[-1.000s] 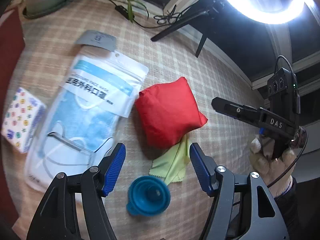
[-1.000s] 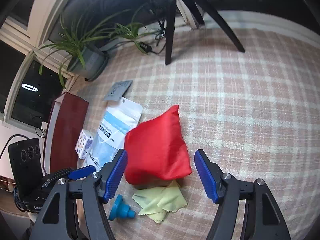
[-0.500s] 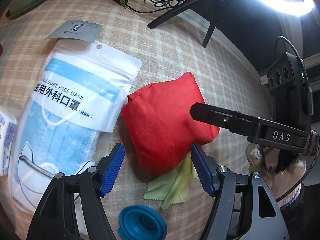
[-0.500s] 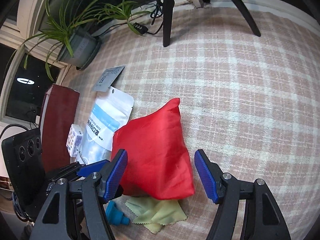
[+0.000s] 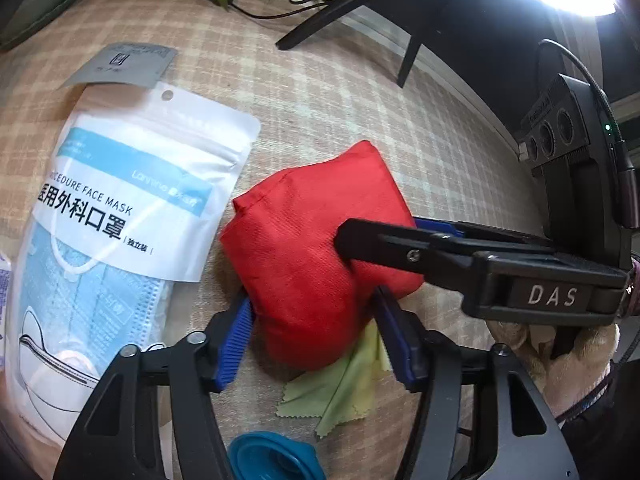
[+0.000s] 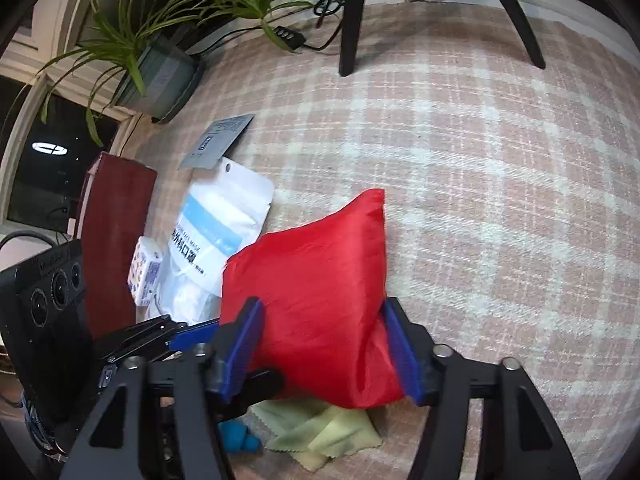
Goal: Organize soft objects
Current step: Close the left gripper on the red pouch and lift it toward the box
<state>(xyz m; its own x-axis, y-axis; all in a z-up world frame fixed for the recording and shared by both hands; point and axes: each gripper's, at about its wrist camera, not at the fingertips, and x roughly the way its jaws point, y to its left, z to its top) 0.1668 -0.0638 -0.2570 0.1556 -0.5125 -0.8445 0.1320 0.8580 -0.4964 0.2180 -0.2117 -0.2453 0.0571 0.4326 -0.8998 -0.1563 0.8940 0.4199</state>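
left wrist view shows the left gripper (image 5: 314, 336) and right gripper (image 6: 324, 344), jaws just closing, both pinching the red pouch (image 5: 316, 252) beside the mask pack (image 5: 120, 216); lifting together probably comes next.

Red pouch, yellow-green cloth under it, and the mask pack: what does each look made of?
Red pouch: thin woven fabric, probably nylon or polyester, with a slight sheen and soft creases.
Yellow-green cloth: matte, likely microfiber; its edges are pinked in a zigzag.
Mask pack: glossy plastic film with a zip strip and hang hole.
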